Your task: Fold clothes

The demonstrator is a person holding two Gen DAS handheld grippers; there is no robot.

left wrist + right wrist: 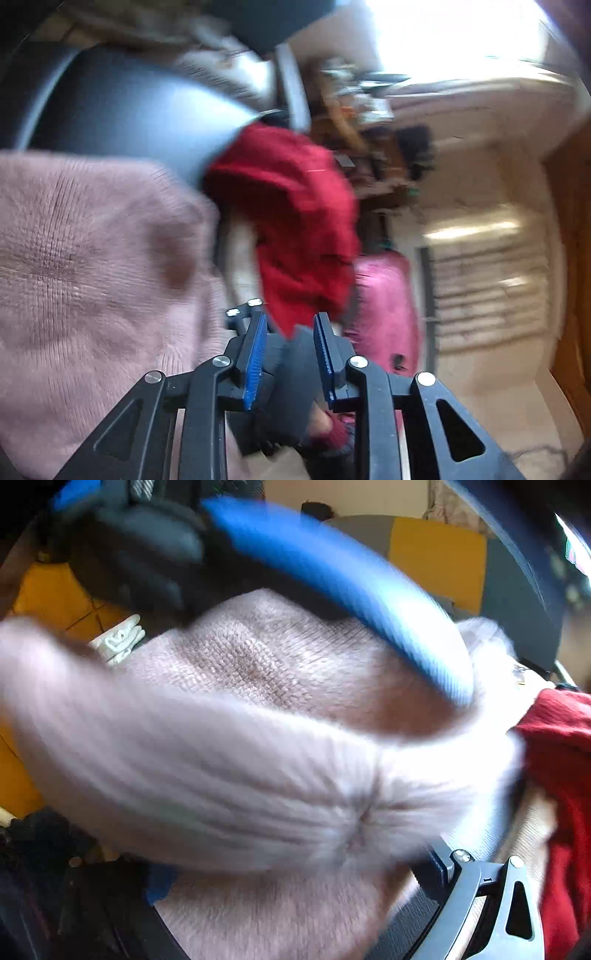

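A pale pink knitted garment [85,258] fills the left of the left wrist view and most of the right wrist view [258,760]. My left gripper [288,328] is open with a gap between its blue pads, and nothing is between them. My right gripper [369,834] is shut on the pink garment, whose ribbed hem bunches to a pucker at the jaws. A red knitted garment [295,221] lies ahead of the left gripper and shows at the right edge of the right wrist view [561,768]. The other gripper's blue pad [332,587] lies across the pink knit.
A dark round tabletop [122,110] lies behind the clothes. A magenta piece of cloth [384,306] hangs to the right of the red one. Cluttered shelves [362,110] and a bright window [450,33] stand beyond. A yellow floor [55,598] and a white shoe [122,638] show at left.
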